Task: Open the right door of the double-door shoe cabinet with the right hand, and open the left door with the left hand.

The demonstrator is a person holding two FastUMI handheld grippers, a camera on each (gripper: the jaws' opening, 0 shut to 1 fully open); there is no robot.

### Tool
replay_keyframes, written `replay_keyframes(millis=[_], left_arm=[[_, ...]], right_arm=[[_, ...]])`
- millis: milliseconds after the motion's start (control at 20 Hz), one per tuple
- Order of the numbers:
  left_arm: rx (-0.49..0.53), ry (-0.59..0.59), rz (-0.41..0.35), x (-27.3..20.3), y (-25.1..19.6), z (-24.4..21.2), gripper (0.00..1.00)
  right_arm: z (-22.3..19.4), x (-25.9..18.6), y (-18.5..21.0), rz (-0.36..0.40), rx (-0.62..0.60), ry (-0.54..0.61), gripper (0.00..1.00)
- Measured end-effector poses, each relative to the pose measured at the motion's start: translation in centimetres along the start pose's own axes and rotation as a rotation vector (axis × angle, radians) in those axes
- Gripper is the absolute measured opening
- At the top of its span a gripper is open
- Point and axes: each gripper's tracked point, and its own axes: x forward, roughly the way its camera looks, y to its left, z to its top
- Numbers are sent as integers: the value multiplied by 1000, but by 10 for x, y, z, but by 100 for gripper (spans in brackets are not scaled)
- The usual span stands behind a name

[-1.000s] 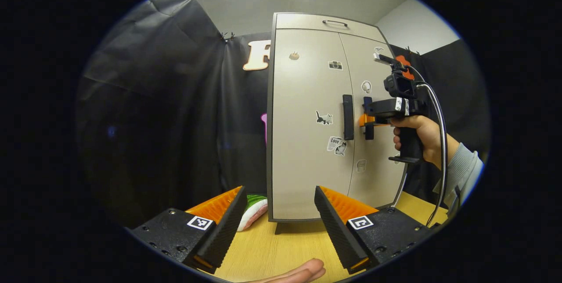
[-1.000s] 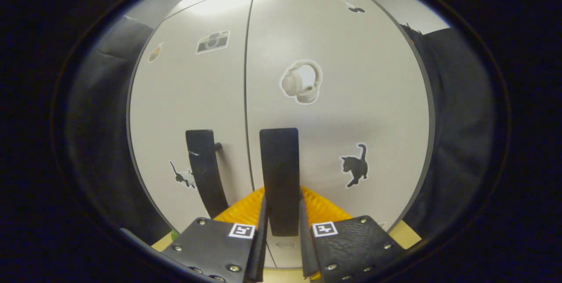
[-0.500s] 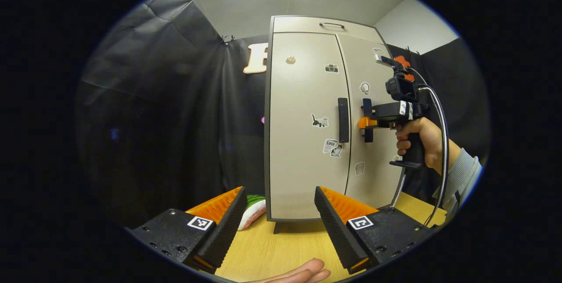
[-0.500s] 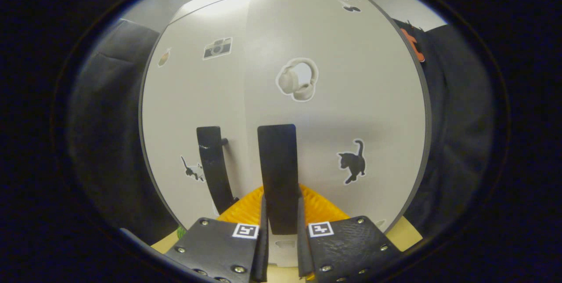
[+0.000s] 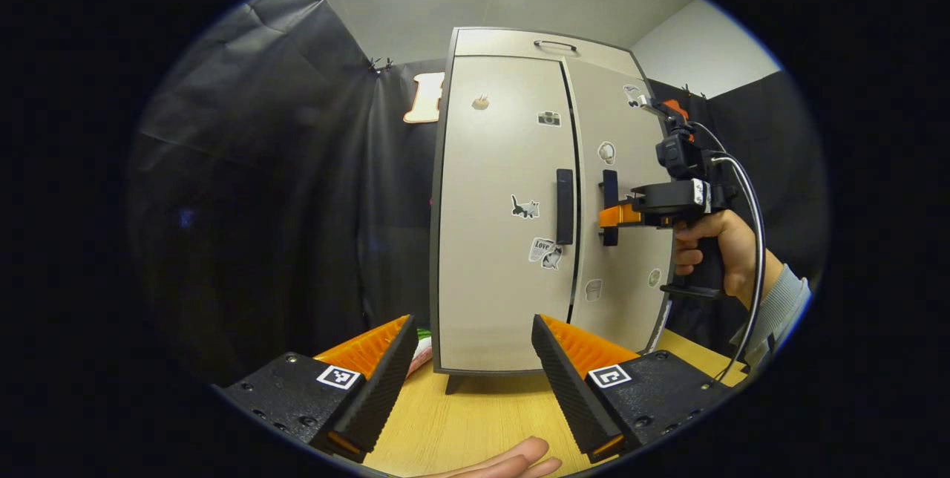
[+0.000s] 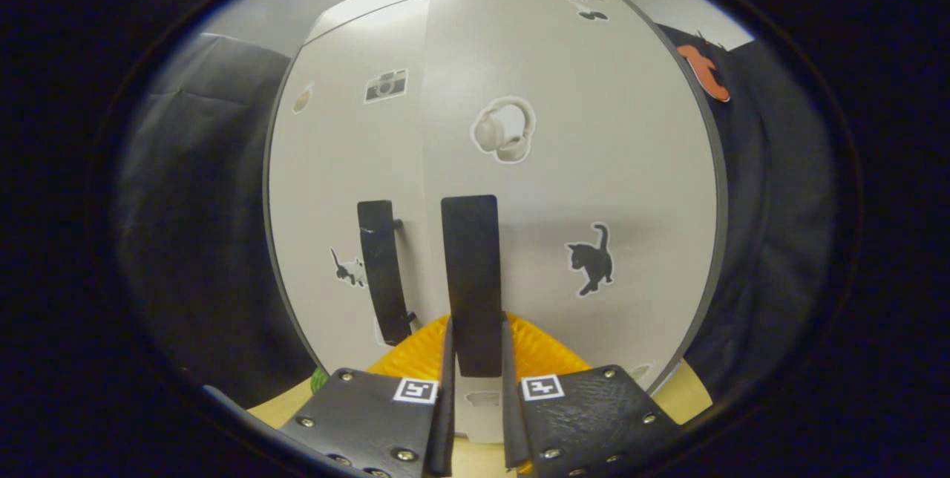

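Note:
A beige double-door shoe cabinet (image 5: 505, 166) stands on a wooden table. Its right door (image 5: 620, 166) is swung slightly outward, with a dark gap beside the left door (image 5: 501, 255). My right gripper (image 5: 610, 217) is shut on the right door's black handle (image 6: 473, 270), held by a hand (image 5: 731, 248). In the right gripper view the handle runs up between the fingers of my right gripper (image 6: 475, 367). The left door's black handle (image 5: 565, 205) is free. My left gripper (image 5: 471, 359) is open, well short of the cabinet, with nothing between its fingers.
The wooden table (image 5: 482, 418) stretches in front of the cabinet. A green and pink object (image 5: 421, 348) lies by the cabinet's left foot. Fingertips of a hand (image 5: 512, 463) show at the bottom edge. A black cloth wall (image 5: 260, 203) surrounds the cabinet.
The right door has swung outward with the right gripper pulling its handle, and a gap has opened between the doors. The left gripper has stayed open and drifted slightly.

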Motion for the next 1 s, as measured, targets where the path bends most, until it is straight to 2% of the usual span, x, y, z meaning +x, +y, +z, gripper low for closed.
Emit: replay_keyframes(millis=[50,300,500,600,650,700,1000], left_arm=[[0,-2,-3,0,0,-1,96],[-9,-1,13,3,16,-4,94],[-8,-16,19,1,24,-2,96],[-3,-21,18,1,22,0,96],[-2,-23,16,-2,21,0,93],[-2,-23,12,-3,18,0,96],[-1,-11,-16,-5,1,-1,96]], right_arm=[[3,-10,0,4,5,-9,19],[1,-9,0,3,18,-5,19],[1,-21,-1,55,40,3,19],[1,-28,-3,69,36,8,19],[2,-32,-5,74,31,9,19],[2,-34,-6,82,23,7,19],[3,-48,-12,121,25,-18,19]])
